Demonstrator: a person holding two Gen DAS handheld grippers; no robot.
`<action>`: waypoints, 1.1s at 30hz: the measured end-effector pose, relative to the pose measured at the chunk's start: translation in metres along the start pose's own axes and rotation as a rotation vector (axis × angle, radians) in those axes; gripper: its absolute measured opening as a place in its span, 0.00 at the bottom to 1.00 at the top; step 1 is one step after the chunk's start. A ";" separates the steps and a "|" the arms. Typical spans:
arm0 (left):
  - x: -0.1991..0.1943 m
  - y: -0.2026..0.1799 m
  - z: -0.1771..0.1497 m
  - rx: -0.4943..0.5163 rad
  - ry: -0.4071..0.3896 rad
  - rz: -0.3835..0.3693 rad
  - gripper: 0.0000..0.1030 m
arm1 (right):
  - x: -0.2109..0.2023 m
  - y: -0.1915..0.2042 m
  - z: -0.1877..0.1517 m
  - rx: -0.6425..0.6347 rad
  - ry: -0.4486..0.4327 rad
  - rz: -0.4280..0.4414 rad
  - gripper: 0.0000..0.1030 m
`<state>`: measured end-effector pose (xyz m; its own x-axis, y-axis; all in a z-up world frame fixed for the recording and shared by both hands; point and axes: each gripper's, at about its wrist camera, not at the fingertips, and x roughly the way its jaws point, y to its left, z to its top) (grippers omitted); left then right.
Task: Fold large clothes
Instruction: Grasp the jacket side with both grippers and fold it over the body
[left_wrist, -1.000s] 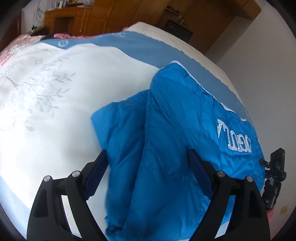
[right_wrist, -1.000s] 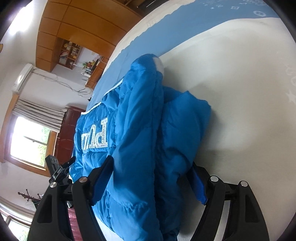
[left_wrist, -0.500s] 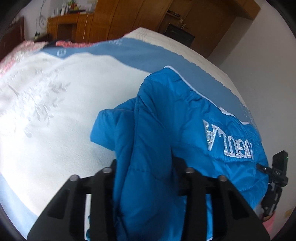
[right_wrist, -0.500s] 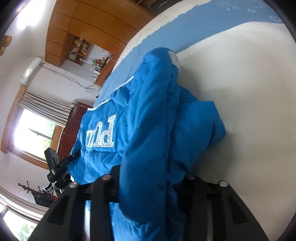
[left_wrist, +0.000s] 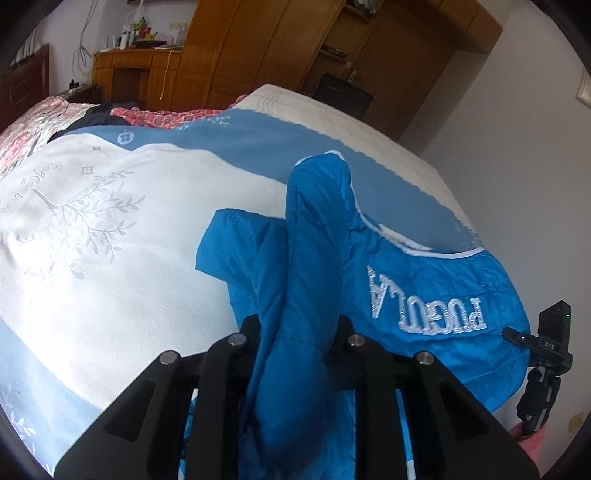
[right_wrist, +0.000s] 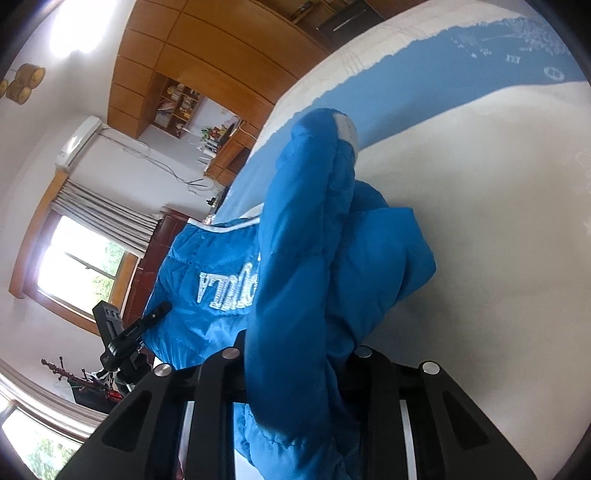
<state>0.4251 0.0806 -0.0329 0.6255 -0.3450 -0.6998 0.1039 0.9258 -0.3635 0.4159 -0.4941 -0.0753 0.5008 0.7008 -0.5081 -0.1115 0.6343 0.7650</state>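
Note:
A bright blue padded jacket (left_wrist: 413, 280) with white lettering lies on the bed, partly folded. My left gripper (left_wrist: 297, 332) is shut on a thick fold of the jacket and holds it raised off the bed. My right gripper (right_wrist: 293, 350) is shut on another fold of the same jacket (right_wrist: 306, 236), also lifted. The fabric hides both sets of fingertips. The lettering shows in the right wrist view too.
The bed has a white and light blue cover (left_wrist: 110, 236). A red patterned cloth (left_wrist: 159, 116) lies at its far end. Wooden cabinets (left_wrist: 258, 48) and a white wall stand behind. A small camera on a tripod (left_wrist: 546, 354) stands by the bed's edge.
Both grippers went from open around the jacket's fold to shut on it. The gripped folds have risen off the bed, bunching the fabric upward.

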 end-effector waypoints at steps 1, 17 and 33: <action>-0.006 -0.001 -0.001 0.006 -0.001 -0.006 0.17 | -0.007 0.007 -0.003 -0.014 0.000 -0.005 0.24; -0.110 -0.025 -0.091 0.149 -0.011 -0.015 0.18 | -0.094 0.064 -0.112 -0.132 0.031 -0.036 0.24; -0.067 0.025 -0.166 0.095 0.013 0.066 0.46 | -0.062 -0.021 -0.160 0.027 0.044 -0.040 0.33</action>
<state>0.2575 0.1012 -0.0972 0.6233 -0.2839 -0.7286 0.1356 0.9569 -0.2568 0.2499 -0.4983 -0.1232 0.4657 0.6892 -0.5551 -0.0682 0.6534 0.7539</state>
